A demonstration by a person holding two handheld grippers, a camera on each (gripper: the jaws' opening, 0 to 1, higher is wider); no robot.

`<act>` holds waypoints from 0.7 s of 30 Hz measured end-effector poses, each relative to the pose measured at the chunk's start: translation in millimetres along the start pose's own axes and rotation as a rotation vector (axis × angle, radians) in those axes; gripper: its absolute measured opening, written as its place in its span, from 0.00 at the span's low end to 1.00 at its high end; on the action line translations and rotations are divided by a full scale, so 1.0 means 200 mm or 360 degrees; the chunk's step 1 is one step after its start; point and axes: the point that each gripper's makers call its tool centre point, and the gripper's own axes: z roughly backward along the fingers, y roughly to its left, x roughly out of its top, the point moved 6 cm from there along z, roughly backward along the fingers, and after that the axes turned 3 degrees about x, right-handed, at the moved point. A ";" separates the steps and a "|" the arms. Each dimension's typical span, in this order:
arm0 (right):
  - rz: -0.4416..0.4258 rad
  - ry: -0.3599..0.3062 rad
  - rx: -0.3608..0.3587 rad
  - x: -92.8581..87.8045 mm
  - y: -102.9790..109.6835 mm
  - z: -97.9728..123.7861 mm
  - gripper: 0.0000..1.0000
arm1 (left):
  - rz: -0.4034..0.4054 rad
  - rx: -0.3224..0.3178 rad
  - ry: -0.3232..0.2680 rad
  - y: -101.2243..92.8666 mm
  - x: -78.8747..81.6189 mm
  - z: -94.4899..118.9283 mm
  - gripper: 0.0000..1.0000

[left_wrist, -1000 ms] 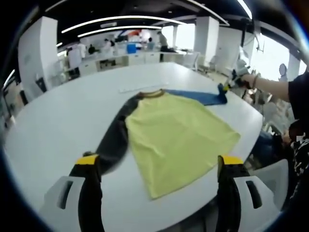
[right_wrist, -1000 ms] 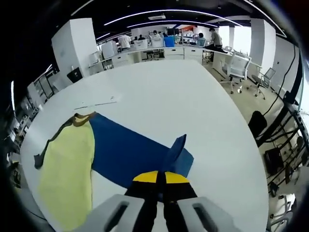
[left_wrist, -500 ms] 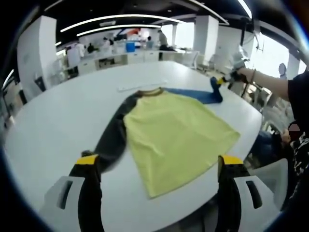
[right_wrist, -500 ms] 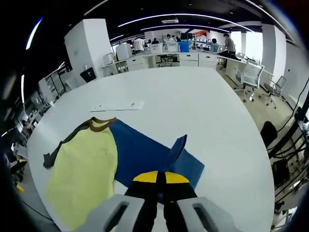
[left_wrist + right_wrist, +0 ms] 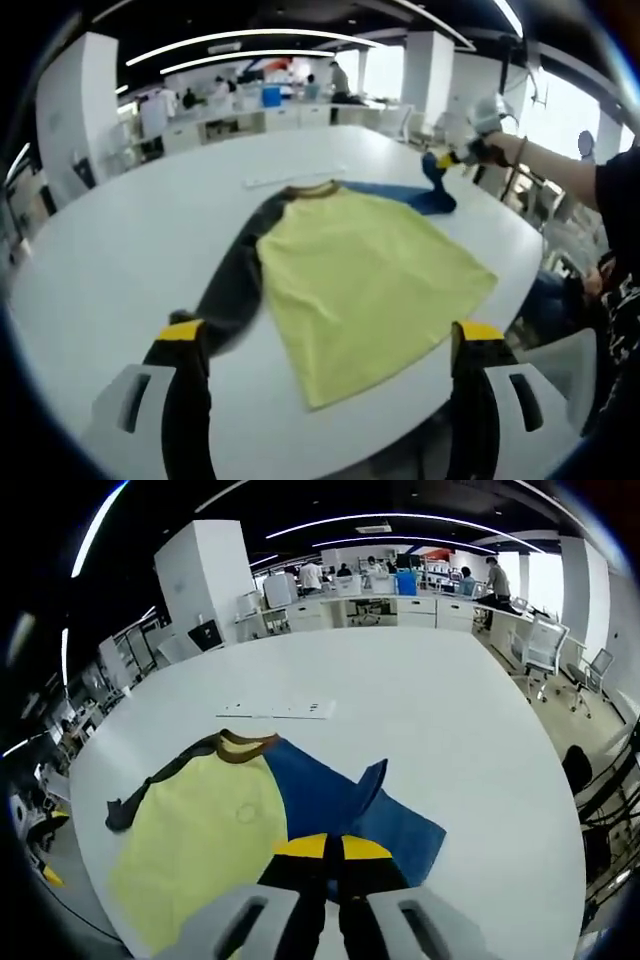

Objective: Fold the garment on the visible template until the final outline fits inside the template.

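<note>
A yellow-bodied shirt (image 5: 365,270) lies spread flat on a large white table (image 5: 120,260), and everything here is placed relative to that shirt. It has 2 sleeves of different colour: a dark grey sleeve (image 5: 232,290) runs out from the shoulder toward the left gripper (image 5: 325,335), and a blue sleeve (image 5: 405,196) runs out the opposite side toward the far table edge. A brown collar (image 5: 313,190) marks the neck.

In the left gripper view, the left gripper's 2 yellow-tipped jaws stand wide apart with nothing between them, hanging above the table on the near side of the shirt. The cuff of the grey sleeve lies just beside the jaw on the left of that view; the shirt's hem corner points toward the gap between the jaws.

The right gripper (image 5: 325,848) is clamped on the end of the blue sleeve (image 5: 340,805), its jaws pressed together with cloth pinched between them, and the sleeve end is raised off the table in a standing fold. In the left gripper view this same gripper (image 5: 452,160) shows at the far side of the shirt, held by a person's hand (image 5: 495,148), with the blue cuff lifted above the sleeve.

Beyond the collar, a thin white strip (image 5: 275,710) lies on the table, apart from the shirt. Desks, chairs and people fill the background office.
</note>
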 end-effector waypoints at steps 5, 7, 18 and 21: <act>0.0004 -0.0028 0.0053 0.03 0.07 -0.02 0.00 | 0.0000 0.0000 0.0002 -0.01 0.00 0.00 0.97; 0.0002 -0.0039 0.0071 0.04 0.10 -0.03 0.00 | 0.0000 -0.0001 0.0002 -0.01 0.00 0.00 0.97; -0.0006 -0.0087 0.0177 0.09 0.24 -0.08 0.00 | 0.0002 -0.0005 0.0012 -0.02 0.00 -0.01 0.97; -0.0022 -0.0095 0.0207 0.10 0.27 -0.10 0.00 | 0.0002 -0.0007 0.0011 -0.02 0.01 -0.01 0.97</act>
